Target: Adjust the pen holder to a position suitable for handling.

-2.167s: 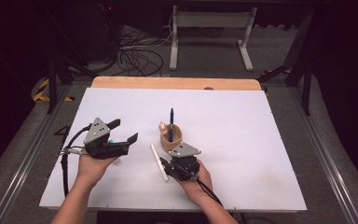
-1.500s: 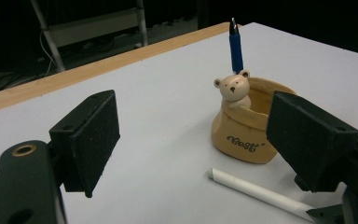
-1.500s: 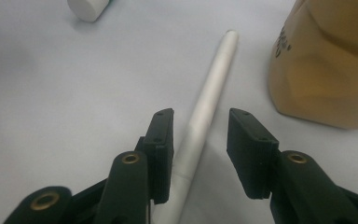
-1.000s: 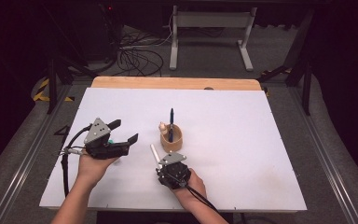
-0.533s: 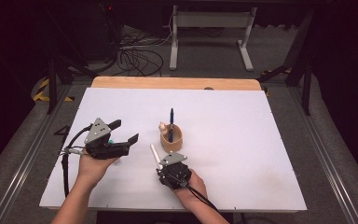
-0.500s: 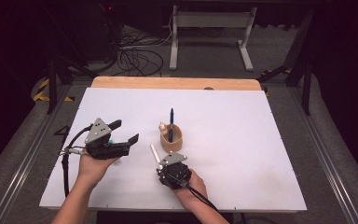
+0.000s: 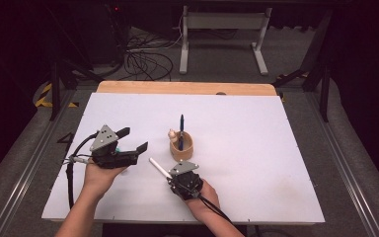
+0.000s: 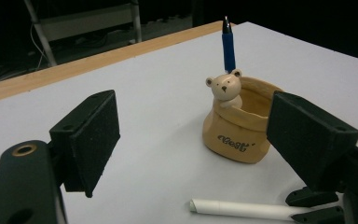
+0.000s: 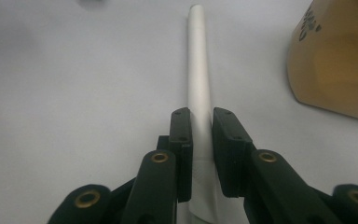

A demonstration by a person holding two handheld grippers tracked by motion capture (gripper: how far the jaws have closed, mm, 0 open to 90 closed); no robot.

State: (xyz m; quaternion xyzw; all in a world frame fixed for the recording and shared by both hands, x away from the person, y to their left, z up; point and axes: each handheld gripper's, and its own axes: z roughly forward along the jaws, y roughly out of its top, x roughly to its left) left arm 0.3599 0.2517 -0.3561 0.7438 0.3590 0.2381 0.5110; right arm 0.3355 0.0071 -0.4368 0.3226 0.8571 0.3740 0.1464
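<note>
White pen (image 9: 199, 70) clamped in the right gripper (image 9: 200, 122).
Its jaws pinch the pen near a bear-faced holder (image 7: 181, 144); the left gripper (image 7: 131, 141) hovers, jaws spread wide and empty.

Your left gripper (image 7: 131, 142) hovers near the tabletop's left edge, jaws wide apart; your right gripper (image 7: 170, 173), near the front edge, pinches a white pen (image 9: 199, 79).

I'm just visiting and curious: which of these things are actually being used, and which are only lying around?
In use:
- white pen, clamped in the right gripper
- tan bear-faced ceramic pen holder, a likely goal
- blue pen standing in it

Lying about:
- black floor cables
- white metal stand
</note>
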